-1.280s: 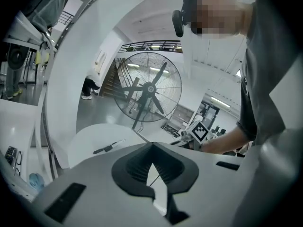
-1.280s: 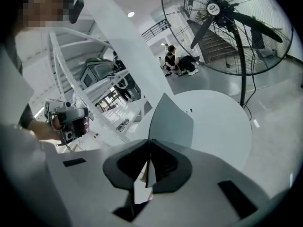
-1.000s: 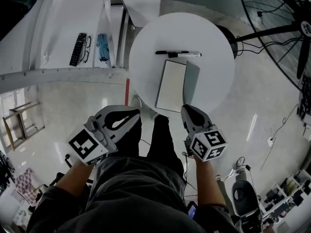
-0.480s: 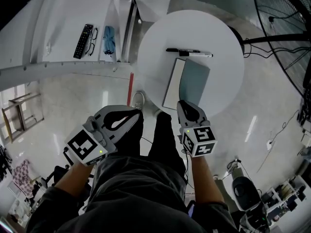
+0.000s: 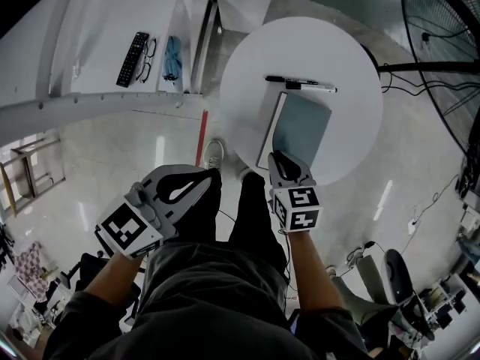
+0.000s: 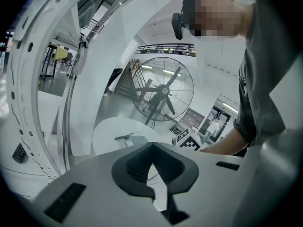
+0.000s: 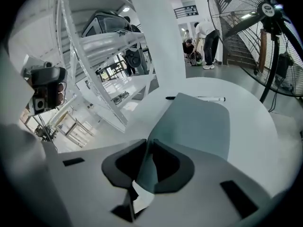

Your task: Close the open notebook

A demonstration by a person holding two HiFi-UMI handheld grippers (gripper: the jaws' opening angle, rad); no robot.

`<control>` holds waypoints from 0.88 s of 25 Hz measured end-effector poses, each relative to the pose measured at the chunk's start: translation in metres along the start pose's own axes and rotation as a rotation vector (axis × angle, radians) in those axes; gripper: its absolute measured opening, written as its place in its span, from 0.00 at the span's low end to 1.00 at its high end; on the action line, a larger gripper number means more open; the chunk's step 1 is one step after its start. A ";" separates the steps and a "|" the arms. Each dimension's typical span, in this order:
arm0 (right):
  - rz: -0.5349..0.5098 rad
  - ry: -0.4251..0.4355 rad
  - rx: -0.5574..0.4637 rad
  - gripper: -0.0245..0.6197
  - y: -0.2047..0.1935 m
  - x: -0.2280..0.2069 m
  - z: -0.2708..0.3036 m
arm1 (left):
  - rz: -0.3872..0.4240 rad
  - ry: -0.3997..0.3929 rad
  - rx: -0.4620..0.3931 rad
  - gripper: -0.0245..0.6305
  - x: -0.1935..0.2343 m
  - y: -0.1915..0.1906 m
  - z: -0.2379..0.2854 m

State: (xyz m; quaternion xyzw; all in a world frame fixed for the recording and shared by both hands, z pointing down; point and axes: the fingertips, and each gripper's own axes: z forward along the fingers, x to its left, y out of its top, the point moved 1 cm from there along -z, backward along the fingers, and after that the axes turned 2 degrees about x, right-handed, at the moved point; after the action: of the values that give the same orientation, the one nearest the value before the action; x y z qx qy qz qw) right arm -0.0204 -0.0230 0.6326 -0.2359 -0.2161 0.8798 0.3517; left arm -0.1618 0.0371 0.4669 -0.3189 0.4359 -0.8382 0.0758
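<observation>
A big standing fan (image 5: 444, 21) stands on the floor at the far right, past the round white desk (image 5: 247, 66). A long white desk (image 5: 90, 21) runs along the upper left. The notebook (image 5: 304, 126) lies on the near right part of the round desk, its grey-blue cover folded almost flat over the pages, with a strip of white page showing along its left side. The left gripper (image 5: 210, 177) hangs off the desk above the person's legs, its jaws pressed together on nothing. The right gripper (image 5: 280, 157) points down at the notebook's near edge. Its jaws have just been opening and stand slightly spread, with the cover's near corner between them. A black-and-white marker pen (image 5: 300, 83) lies just beyond the notebook's far edge. A remote control (image 5: 132, 58) and a pair of glasses (image 5: 148, 58) lie side by side on the long desk.
</observation>
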 end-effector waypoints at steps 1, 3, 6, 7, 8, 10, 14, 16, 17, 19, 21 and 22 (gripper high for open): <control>-0.004 -0.002 0.005 0.13 -0.001 0.000 0.002 | -0.004 0.001 -0.004 0.06 0.001 0.000 -0.001; -0.013 -0.009 0.015 0.13 -0.002 0.000 0.006 | -0.009 -0.001 -0.012 0.06 0.004 -0.001 -0.004; -0.018 -0.021 0.032 0.14 -0.004 0.001 0.012 | -0.014 0.009 -0.006 0.06 0.009 -0.007 -0.008; -0.017 -0.026 0.039 0.14 -0.005 0.001 0.015 | -0.016 0.012 -0.006 0.06 0.011 -0.008 -0.010; -0.017 -0.031 0.046 0.15 -0.005 0.001 0.018 | -0.019 0.013 -0.008 0.06 0.013 -0.008 -0.012; -0.019 -0.045 0.060 0.16 -0.007 0.002 0.023 | -0.029 0.013 -0.017 0.06 0.016 -0.006 -0.014; -0.025 -0.068 0.088 0.18 -0.010 0.003 0.029 | -0.030 0.024 -0.003 0.06 0.022 -0.008 -0.019; -0.029 -0.070 0.100 0.19 -0.011 0.004 0.031 | -0.025 0.024 -0.005 0.06 0.025 -0.009 -0.022; -0.032 -0.068 0.105 0.20 -0.011 0.005 0.032 | -0.024 0.024 -0.007 0.06 0.026 -0.009 -0.023; -0.040 -0.062 0.113 0.22 -0.012 0.007 0.033 | -0.027 0.024 -0.005 0.06 0.028 -0.009 -0.024; -0.042 -0.059 0.114 0.24 -0.012 0.007 0.034 | -0.030 0.023 -0.006 0.06 0.030 -0.008 -0.024; -0.040 -0.057 0.112 0.24 -0.012 0.007 0.034 | -0.030 0.021 -0.006 0.06 0.030 -0.007 -0.024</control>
State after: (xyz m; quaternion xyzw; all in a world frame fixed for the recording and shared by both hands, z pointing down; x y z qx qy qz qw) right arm -0.0380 -0.0169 0.6641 -0.1862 -0.1811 0.8897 0.3756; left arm -0.1988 0.0453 0.4765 -0.3165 0.4345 -0.8413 0.0578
